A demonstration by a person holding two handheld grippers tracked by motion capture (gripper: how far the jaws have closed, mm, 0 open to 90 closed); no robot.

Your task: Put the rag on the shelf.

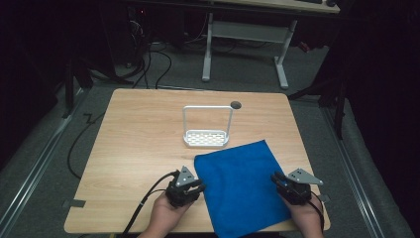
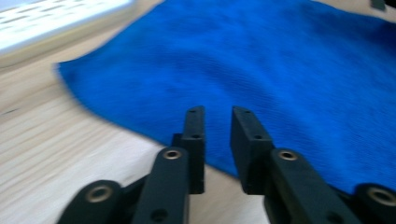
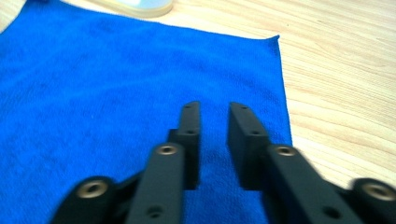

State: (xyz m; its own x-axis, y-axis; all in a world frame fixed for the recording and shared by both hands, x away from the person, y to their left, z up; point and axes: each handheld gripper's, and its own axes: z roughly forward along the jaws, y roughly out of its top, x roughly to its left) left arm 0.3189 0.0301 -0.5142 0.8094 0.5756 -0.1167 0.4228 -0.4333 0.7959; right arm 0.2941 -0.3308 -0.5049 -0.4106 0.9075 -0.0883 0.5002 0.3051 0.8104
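Observation:
A blue cloth (image 1: pixel 242 188) lies flat on the near right part of the wooden table (image 1: pixel 138 134). My left gripper (image 1: pixel 199 187) hovers at the cloth's left edge, its tips over the blue fabric (image 2: pixel 280 70). In its own view the left gripper (image 2: pixel 218 112) has its jaws a narrow gap apart with nothing between them. My right gripper (image 1: pixel 277 179) sits over the cloth's right edge. In the right gripper view, the right gripper (image 3: pixel 214 106) also shows a narrow empty gap above the cloth (image 3: pixel 93 93).
A white rack (image 1: pixel 206 138) with a perforated base and a tall wire handle stands just behind the cloth, its base visible at the rack's edge (image 2: pixel 46 18). A round cable hole (image 1: pixel 236 104) is at the table's far side. A desk frame and cables lie on the floor beyond.

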